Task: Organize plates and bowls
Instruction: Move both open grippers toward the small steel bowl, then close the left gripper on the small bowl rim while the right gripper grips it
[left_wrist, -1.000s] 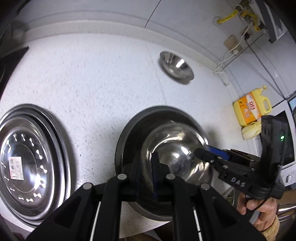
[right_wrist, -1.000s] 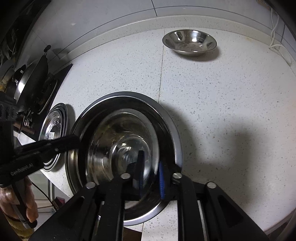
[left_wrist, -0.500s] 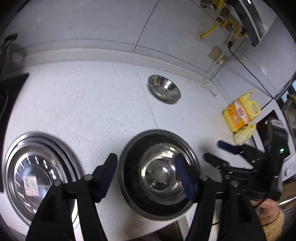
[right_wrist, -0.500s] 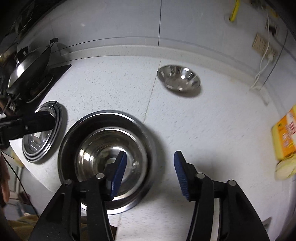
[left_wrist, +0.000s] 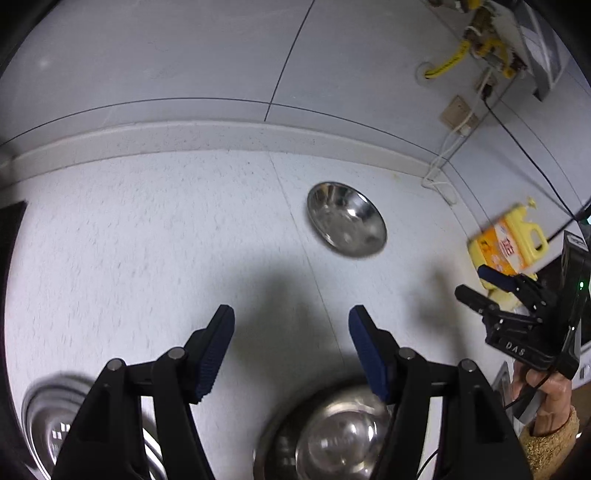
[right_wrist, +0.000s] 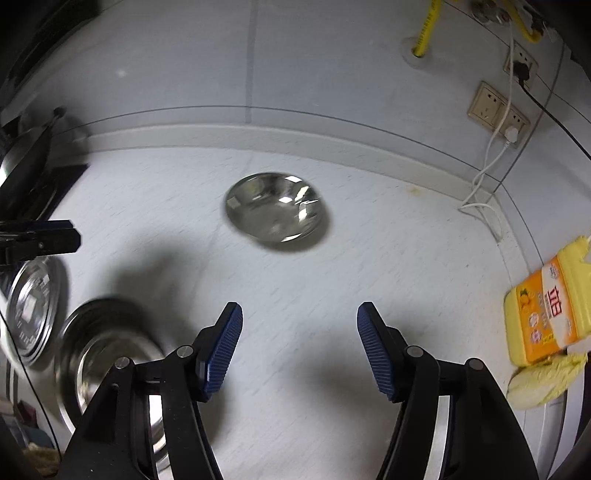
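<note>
A small steel bowl (left_wrist: 346, 219) stands alone on the white counter near the back wall; it also shows in the right wrist view (right_wrist: 276, 211). A steel bowl nested in a larger one (left_wrist: 332, 439) sits at the front edge, below my left gripper (left_wrist: 291, 350), which is open and empty. The nested bowls (right_wrist: 99, 354) lie left of my right gripper (right_wrist: 300, 343), also open and empty. A stack of steel plates (left_wrist: 55, 428) sits at the front left, seen too in the right wrist view (right_wrist: 33, 302). The right gripper shows in the left wrist view (left_wrist: 487, 288).
A yellow detergent bottle (right_wrist: 546, 310) and a pale cloth (right_wrist: 543, 380) stand at the right end of the counter. White cables (right_wrist: 484, 192) hang from wall sockets. A dark stove with a pan (right_wrist: 26, 166) is at the far left.
Both grippers let go of the bowl they held, leaving it nested in the larger one. Both opened, lifted and moved back toward the small bowl.
</note>
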